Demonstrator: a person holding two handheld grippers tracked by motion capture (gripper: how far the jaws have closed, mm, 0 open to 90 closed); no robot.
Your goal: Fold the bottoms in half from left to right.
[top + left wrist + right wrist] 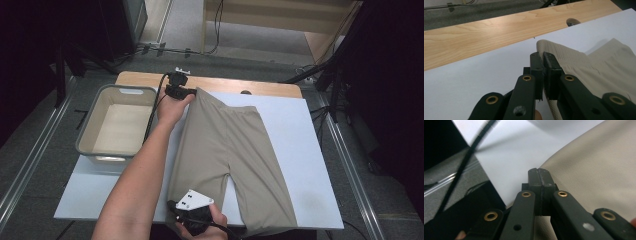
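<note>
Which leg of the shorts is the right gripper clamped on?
The leg on the bin's side of the shorts: the right gripper pinches its hem at the near table edge; the other leg lies untouched.

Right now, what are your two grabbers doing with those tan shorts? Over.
Left gripper shut on the shorts at the far waist corner. Right gripper shut at the near leg hem. Grey bin sits left, nothing in the way.

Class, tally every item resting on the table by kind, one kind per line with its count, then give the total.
Beige stretchy fabric shorts: 1
Grey rectangular plastic tub: 1
White flat board covering the table: 1
Total: 3
</note>
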